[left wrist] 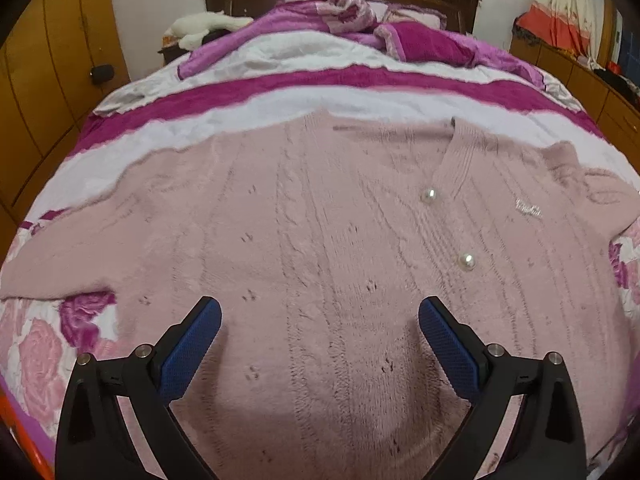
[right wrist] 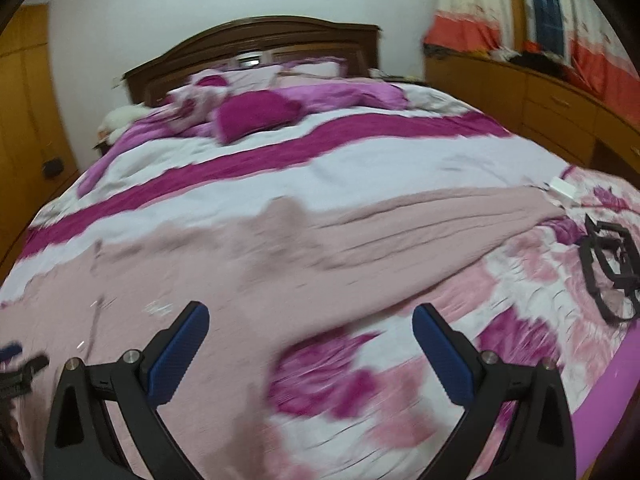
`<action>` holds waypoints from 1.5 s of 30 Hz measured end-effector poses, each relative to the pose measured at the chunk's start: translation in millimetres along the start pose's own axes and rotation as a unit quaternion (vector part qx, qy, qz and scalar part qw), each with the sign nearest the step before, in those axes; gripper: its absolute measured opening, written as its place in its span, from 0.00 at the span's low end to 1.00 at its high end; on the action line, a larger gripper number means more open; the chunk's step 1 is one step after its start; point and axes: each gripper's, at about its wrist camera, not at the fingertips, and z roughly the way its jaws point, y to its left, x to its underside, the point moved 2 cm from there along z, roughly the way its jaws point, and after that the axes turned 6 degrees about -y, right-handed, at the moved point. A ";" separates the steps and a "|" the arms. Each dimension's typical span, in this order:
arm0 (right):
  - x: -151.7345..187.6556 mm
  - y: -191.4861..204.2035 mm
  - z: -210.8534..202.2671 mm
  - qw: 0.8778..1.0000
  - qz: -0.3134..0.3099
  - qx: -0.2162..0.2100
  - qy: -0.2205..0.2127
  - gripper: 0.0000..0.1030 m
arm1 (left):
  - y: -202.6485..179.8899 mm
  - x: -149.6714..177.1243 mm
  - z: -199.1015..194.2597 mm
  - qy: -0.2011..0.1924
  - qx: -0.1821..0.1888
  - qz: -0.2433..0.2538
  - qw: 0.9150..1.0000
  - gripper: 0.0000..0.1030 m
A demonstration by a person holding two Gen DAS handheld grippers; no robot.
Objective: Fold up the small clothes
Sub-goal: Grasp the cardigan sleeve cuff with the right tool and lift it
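We hold the left gripper (left wrist: 320, 316) over the pink cardigan (left wrist: 304, 240), fingers spread wide and empty. Our right gripper (right wrist: 310, 322), fingers equally open, hovers above its sleeve (right wrist: 400, 232) on the bed (right wrist: 360, 152).

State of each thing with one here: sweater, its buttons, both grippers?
Sweater: spread flat on the bed, front up, unfolded, sleeves out to the sides.
Pearl buttons: two show, apparently fastened.
Left gripper: open, empty, over the sweater.
Right gripper: open, empty, over the sweater's edge.

Blur and cut-off edges

The right wrist view is motion-smeared; the pink cardigan (right wrist: 280, 248) loses its knit detail there, and a black frame-like object (right wrist: 608, 264) stays unidentifiable, clipped at the edge.
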 end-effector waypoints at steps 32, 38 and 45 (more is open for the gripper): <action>-34.0 -158.7 58.0 0.975 0.213 0.026 -0.058 0.06 | 2.1 17.8 25.6 0.001 0.007 -0.018 1.000 0.83; -25.5 -157.4 35.5 0.977 0.205 0.028 -0.055 0.06 | 4.9 15.1 18.6 0.009 0.017 -0.024 1.000 0.81; -44.5 -124.2 7.9 0.979 0.184 -0.003 -0.088 0.06 | 19.8 10.6 1.7 0.016 0.017 -0.037 0.999 0.77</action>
